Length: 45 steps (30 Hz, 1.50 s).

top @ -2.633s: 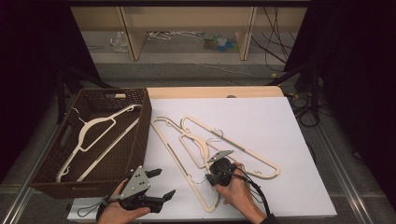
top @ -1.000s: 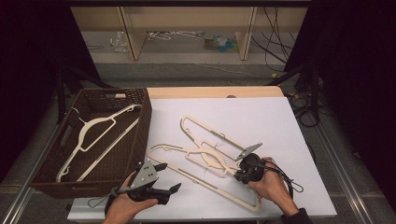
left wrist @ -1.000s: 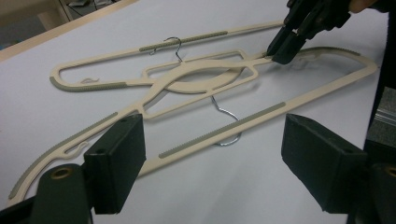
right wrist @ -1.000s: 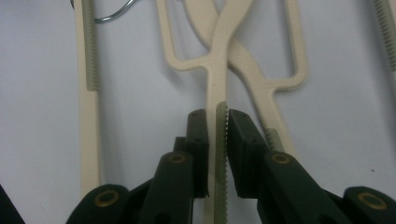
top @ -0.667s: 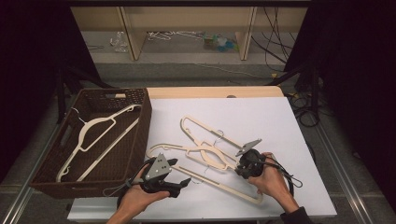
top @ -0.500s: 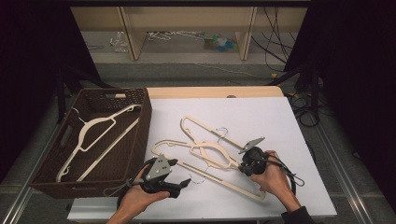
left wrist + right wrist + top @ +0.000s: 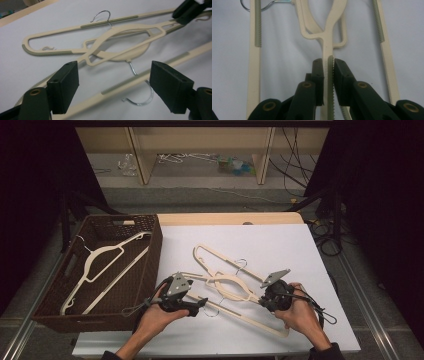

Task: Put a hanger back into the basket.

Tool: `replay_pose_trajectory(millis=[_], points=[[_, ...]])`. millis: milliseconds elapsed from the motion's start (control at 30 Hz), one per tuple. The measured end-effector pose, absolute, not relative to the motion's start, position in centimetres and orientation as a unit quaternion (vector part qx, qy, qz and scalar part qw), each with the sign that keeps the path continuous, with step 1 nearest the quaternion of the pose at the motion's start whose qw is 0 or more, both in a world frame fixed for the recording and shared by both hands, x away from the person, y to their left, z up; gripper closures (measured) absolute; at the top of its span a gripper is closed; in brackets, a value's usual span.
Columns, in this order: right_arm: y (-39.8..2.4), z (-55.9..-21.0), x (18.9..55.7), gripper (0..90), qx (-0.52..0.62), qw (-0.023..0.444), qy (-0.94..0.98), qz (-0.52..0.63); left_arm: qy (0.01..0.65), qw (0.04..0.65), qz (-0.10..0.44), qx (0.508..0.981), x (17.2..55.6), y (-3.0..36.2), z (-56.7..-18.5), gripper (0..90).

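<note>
On the white worktop, two cream plastic hangers with metal hooks lie crossed and tangled, not yet binned. One matching cream hanger already lies in the brown woven basket at left: roughly a third done, judging by count. Right tool is clamped on one tangled hanger's ribbed shoulder arm. Left tool stands wide open, straddling a hanger bar without gripping. Remaining: separate the pair, move both to the basket.

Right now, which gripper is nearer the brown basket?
Left. The left gripper sits just off the brown basket's near right corner, jaws open. The right gripper is farther right on the white table, shut on a cream hanger.
</note>
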State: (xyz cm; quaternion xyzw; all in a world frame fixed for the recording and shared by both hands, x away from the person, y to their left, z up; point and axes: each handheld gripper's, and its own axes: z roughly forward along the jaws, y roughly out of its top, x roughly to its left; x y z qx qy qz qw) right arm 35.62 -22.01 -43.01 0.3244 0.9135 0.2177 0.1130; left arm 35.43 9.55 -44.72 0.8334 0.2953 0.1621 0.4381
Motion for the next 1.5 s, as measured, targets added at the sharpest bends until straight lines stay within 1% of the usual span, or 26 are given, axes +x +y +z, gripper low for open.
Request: replay_pose_trajectory(millis=[67, 167, 200, 233, 300, 433, 500, 533, 633, 733, 767, 833, 900, 967, 1033, 1067, 1133, 1233, 1300, 1400, 1500], points=[[-22.0, -42.9, 35.4, 79.7, 0.326, 0.108, 0.914, 0.218, 0.296, 0.427, 0.164, 0.839, 36.5, 8.8, -45.1, 25.8], [-22.1, -42.6, 35.1, 79.7, 0.319, 0.111, 0.915, 0.220, 0.292, 0.409, 0.166, 0.849, 37.8, 7.7, -45.7, 27.3], [-22.1, -42.6, 35.0, 79.7, 0.313, 0.119, 0.915, 0.223, 0.287, 0.401, 0.170, 0.853, 38.1, 7.4, -45.9, 28.2], [-22.1, -42.3, 34.7, 79.7, 0.316, 0.114, 0.915, 0.222, 0.285, 0.398, 0.170, 0.855, 38.5, 7.1, -46.0, 28.7], [-22.0, -42.2, 34.4, 79.7, 0.313, 0.120, 0.915, 0.226, 0.285, 0.392, 0.168, 0.858, 39.1, 6.5, -46.1, 29.2], [-22.0, -42.1, 33.9, 79.7, 0.308, 0.116, 0.917, 0.226, 0.272, 0.380, 0.176, 0.866, 39.9, 5.1, -46.3, 32.1], [-22.0, -42.0, 33.8, 79.7, 0.306, 0.117, 0.917, 0.227, 0.268, 0.366, 0.166, 0.876, 40.3, 4.4, -46.6, 34.1], [-22.0, -42.0, 33.7, 79.7, 0.304, 0.121, 0.917, 0.228, 0.271, 0.364, 0.164, 0.876, 40.5, 4.1, -46.8, 34.2], [-21.9, -41.9, 33.6, 79.7, 0.299, 0.117, 0.919, 0.230, 0.263, 0.361, 0.162, 0.880, 40.9, 3.5, -47.1, 38.3], [-22.0, -41.8, 33.5, 79.7, 0.294, 0.121, 0.919, 0.232, 0.255, 0.364, 0.156, 0.882, 41.3, 3.1, -47.2, 40.3], [-21.9, -41.7, 33.3, 79.7, 0.300, 0.111, 0.919, 0.230, 0.252, 0.359, 0.157, 0.885, 41.4, 3.1, -47.3, 40.3], [-21.9, -41.8, 33.4, 79.7, 0.295, 0.116, 0.920, 0.232, 0.247, 0.355, 0.157, 0.888, 41.7, 3.0, -47.5, 43.7], [-21.8, -41.8, 33.4, 79.7, 0.291, 0.120, 0.920, 0.232, 0.246, 0.352, 0.159, 0.889, 41.9, 2.9, -47.5, 44.1], [-21.8, -41.8, 33.3, 79.7, 0.289, 0.119, 0.921, 0.231, 0.234, 0.349, 0.160, 0.893, 42.0, 2.7, -47.7, 48.7], [-21.7, -41.7, 33.2, 79.7, 0.294, 0.115, 0.920, 0.232, 0.226, 0.346, 0.160, 0.896, 42.0, 2.5, -47.7, 50.1], [-21.7, -41.7, 33.3, 79.6, 0.290, 0.115, 0.921, 0.234, 0.215, 0.342, 0.152, 0.902, 41.9, 2.2, -47.9, 51.2], [-21.7, -41.7, 33.3, 79.6, 0.285, 0.118, 0.922, 0.233, 0.201, 0.342, 0.150, 0.906, 41.9, 2.1, -47.9, 55.0], [-21.6, -41.8, 33.2, 79.6, 0.283, 0.115, 0.924, 0.231, 0.191, 0.343, 0.148, 0.908, 41.9, 2.1, -47.6, 60.7], [-21.7, -41.7, 33.2, 79.6, 0.284, 0.110, 0.924, 0.232, 0.178, 0.341, 0.145, 0.912, 41.9, 2.2, -47.4, 62.4], [-21.8, -41.6, 33.1, 79.6, 0.279, 0.114, 0.924, 0.236, 0.160, 0.340, 0.142, 0.916, 41.8, 2.7, -46.9, 65.0], [-22.2, -41.7, 33.1, 79.6, 0.273, 0.116, 0.923, 0.245, 0.146, 0.350, 0.145, 0.914, 41.5, 3.2, -46.2, 66.5]])
